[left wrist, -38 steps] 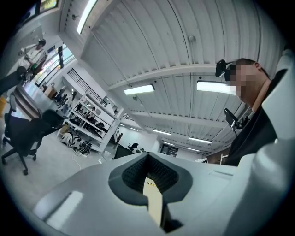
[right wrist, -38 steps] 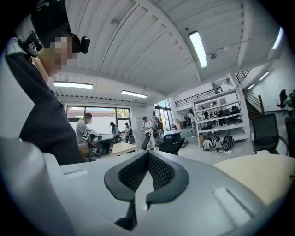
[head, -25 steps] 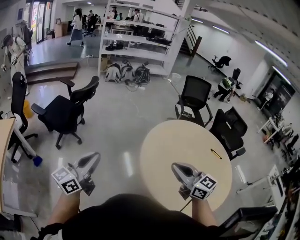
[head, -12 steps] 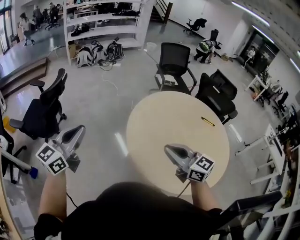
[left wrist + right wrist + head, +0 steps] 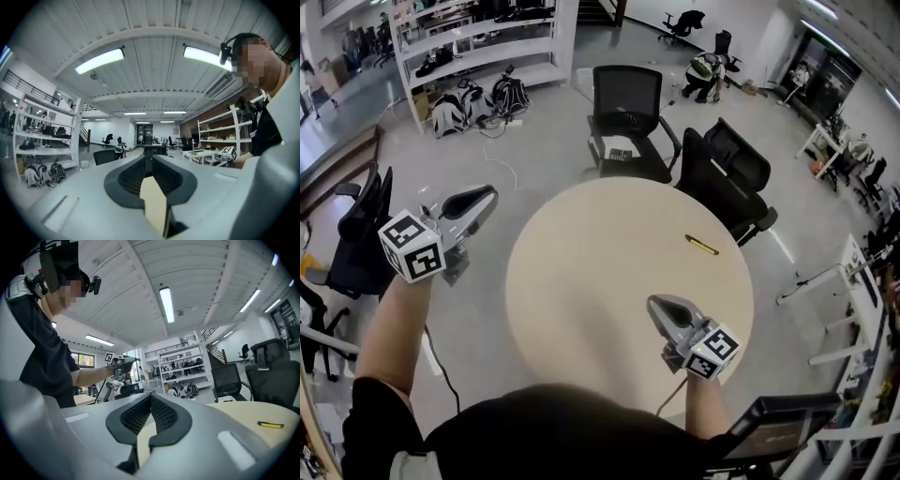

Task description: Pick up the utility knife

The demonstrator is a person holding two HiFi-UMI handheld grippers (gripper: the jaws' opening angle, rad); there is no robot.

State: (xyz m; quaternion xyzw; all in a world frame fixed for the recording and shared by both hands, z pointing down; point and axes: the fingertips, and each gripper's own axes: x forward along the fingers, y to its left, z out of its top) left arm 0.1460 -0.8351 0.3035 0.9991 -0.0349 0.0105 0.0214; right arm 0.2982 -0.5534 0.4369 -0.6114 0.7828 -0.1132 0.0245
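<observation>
The utility knife [image 5: 701,245], slim and yellow, lies on the round beige table [image 5: 581,281] toward its far right; it also shows at the right of the right gripper view [image 5: 270,424]. My right gripper [image 5: 661,305] hovers over the table's near side, well short of the knife, with its jaws together [image 5: 151,395] and nothing in them. My left gripper [image 5: 487,195] is held up beyond the table's left edge, pointing level. Its jaws [image 5: 151,158] still look together; they have just been opening by a hair, with nothing between them.
Two black office chairs [image 5: 628,103] [image 5: 727,173] stand at the table's far side and another [image 5: 361,234] at the left. White shelves with bags [image 5: 478,37] line the back. A person [image 5: 705,70] crouches far off. A desk edge [image 5: 787,422] is at the near right.
The view has swung so the table sits in the middle. My left gripper rose and came in toward the table's left edge. My right gripper moved right and sank over the table's near side.
</observation>
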